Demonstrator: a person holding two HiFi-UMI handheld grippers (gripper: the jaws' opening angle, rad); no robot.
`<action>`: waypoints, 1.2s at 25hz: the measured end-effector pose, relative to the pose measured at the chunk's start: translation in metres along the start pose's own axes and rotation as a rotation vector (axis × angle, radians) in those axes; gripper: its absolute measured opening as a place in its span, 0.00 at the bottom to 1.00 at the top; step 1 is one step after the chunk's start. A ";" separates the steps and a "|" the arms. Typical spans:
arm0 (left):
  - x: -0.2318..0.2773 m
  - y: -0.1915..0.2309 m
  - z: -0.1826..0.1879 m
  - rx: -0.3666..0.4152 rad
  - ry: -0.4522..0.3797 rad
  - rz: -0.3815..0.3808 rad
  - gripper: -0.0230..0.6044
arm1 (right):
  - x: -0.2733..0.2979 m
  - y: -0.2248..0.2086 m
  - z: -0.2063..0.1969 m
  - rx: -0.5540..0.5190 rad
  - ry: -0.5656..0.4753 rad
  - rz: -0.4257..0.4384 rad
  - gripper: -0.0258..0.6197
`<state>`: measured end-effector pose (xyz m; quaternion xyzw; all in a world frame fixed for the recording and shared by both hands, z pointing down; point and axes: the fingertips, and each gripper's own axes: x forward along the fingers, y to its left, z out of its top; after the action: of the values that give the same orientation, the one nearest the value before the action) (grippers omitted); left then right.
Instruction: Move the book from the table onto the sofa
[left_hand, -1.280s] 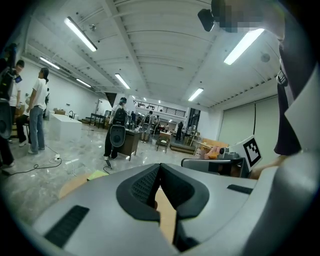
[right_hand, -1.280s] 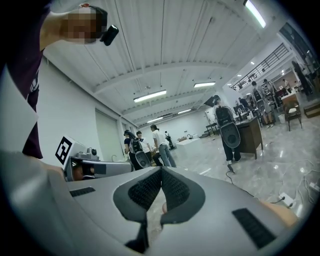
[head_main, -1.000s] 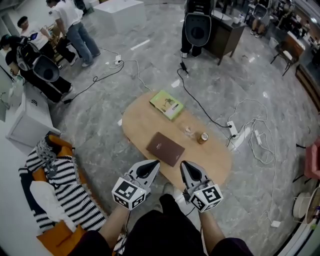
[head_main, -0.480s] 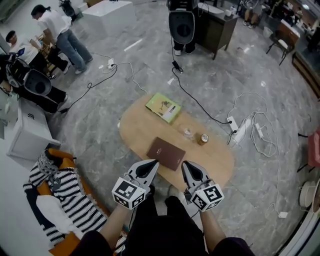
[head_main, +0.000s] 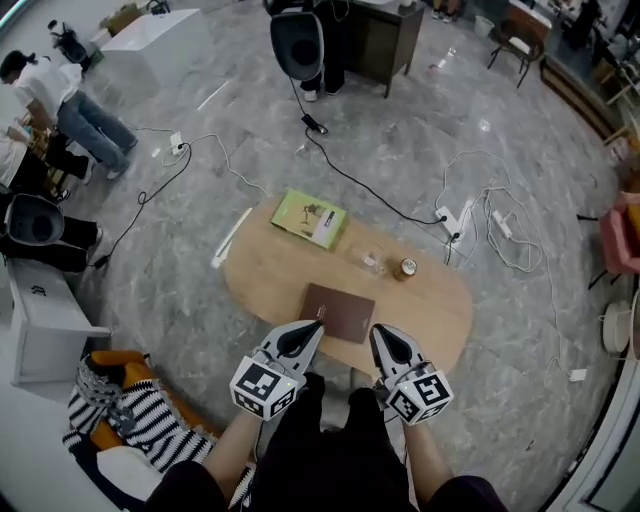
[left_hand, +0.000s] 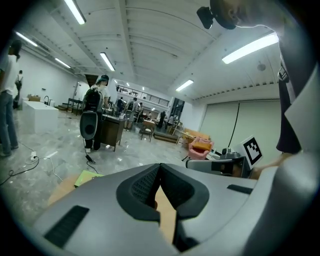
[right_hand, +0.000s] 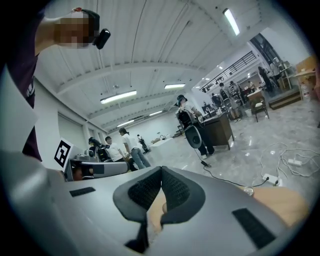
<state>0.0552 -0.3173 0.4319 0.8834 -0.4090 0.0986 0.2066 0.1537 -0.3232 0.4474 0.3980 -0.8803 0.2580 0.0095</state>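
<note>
Two grippers, both with jaws closed tip to tip and nothing between them, seen plainly in each gripper view. Grey marble floor (head_main: 480, 140) all round, cables trailing over it beyond the fingertips. Oval wooden table (head_main: 262, 278) directly ahead of both fingertip pairs, its near edge under them in the head view. Orange seat (head_main: 110, 358) with a striped cloth (head_main: 165, 435) heaped on it, well to the left of the left gripper's fingers and nearer the person than they are. Left gripper (head_main: 316, 325) and right gripper (head_main: 377, 330) held side by side, apart, tips pointing toward the table; left gripper view (left_hand: 160, 167) and right gripper view (right_hand: 161, 170) each show dark ribbed pads pressed together. Brown book (head_main: 338, 312) lies flat on the table just beyond the fingertips, roughly between the two pairs; left tips overlap its near left corner in the head view, contact cannot be told. Green book (head_main: 310, 218) flat on the table's far side, well beyond the fingers. Small can (head_main: 407, 268) beyond the right fingertips, past the brown book; a small clear glass (head_main: 372, 263) just left of it.
</note>
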 end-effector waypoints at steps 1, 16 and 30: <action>-0.001 0.005 -0.002 -0.002 0.008 -0.020 0.06 | 0.004 0.002 -0.003 0.004 -0.002 -0.019 0.08; 0.027 0.042 -0.048 -0.056 0.063 -0.082 0.06 | 0.023 -0.023 -0.045 0.035 0.035 -0.104 0.08; 0.073 0.081 -0.126 -0.108 0.137 -0.040 0.06 | 0.050 -0.085 -0.112 0.117 0.070 -0.125 0.08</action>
<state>0.0398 -0.3586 0.5927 0.8700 -0.3810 0.1325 0.2834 0.1588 -0.3528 0.5936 0.4430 -0.8362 0.3215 0.0332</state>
